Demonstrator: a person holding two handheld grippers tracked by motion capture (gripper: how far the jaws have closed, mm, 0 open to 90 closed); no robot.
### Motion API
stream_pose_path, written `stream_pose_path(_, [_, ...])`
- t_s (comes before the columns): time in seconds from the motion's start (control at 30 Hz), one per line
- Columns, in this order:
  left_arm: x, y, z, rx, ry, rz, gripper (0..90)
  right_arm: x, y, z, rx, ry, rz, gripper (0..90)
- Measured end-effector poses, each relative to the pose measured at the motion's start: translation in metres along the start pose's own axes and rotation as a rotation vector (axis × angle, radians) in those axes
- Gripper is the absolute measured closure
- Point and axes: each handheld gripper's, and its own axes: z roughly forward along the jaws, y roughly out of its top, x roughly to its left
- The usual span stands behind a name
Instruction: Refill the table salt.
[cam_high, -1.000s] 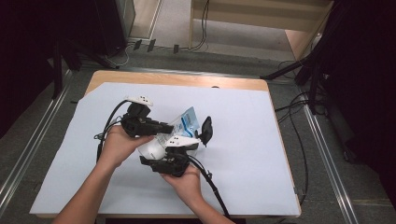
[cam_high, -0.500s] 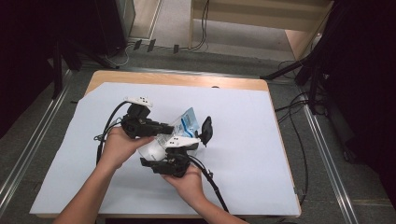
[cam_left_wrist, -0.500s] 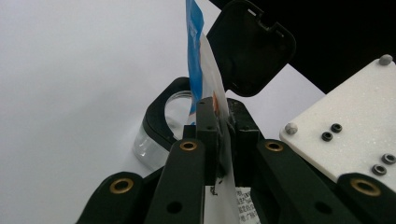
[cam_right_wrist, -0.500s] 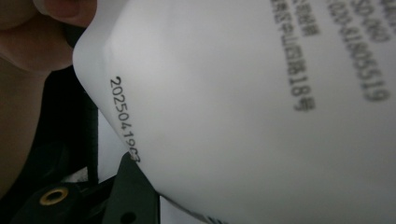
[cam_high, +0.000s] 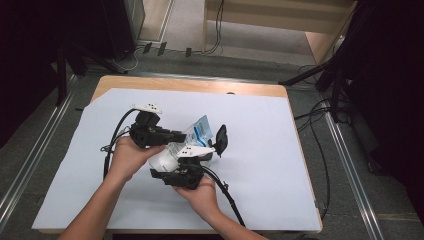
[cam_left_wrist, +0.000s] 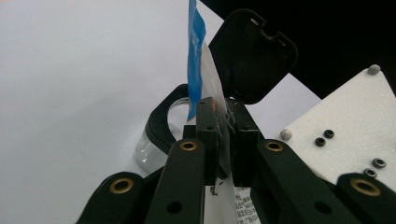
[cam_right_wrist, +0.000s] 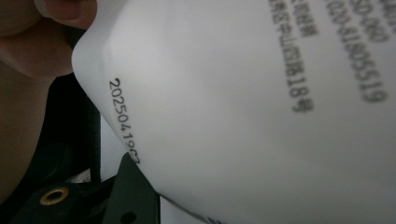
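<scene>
A white refill pouch (cam_high: 201, 131) with a blue top stands upright over the middle of the table. My left gripper (cam_high: 182, 136) is shut on it, and in the left gripper view the pads (cam_left_wrist: 223, 109) pinch its thin edge (cam_left_wrist: 196, 70). Just beyond is a clear jar (cam_left_wrist: 161, 126) with a black rim, tilted, its black flip lid (cam_high: 220, 140) open. My right gripper (cam_high: 192, 159) comes up from below and appears to hold the jar. The pouch's printed bottom (cam_right_wrist: 261, 116) covers the right gripper view, with one finger (cam_right_wrist: 128, 196) at the lower left.
A white sheet (cam_high: 260, 175) covers the wooden table (cam_high: 200, 85). Cables trail from both grippers across the near side. A thumb (cam_right_wrist: 28, 42) of the left hand sits close beside the pouch. Dark stands and floor cables surround the table.
</scene>
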Motion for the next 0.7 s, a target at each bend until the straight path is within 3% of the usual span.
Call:
stream_pose_path(0.43, [0.0,0.006,0.001,0.055,-0.017,-0.012,86.7,0.002,0.002,-0.001,-0.001,0.005,0.009,60.6])
stream_pose_path(0.7, [-0.003,0.011,0.002,0.071,-0.003,-0.006,86.8,0.002,0.003,-0.002,-0.018,0.008,0.012,60.7])
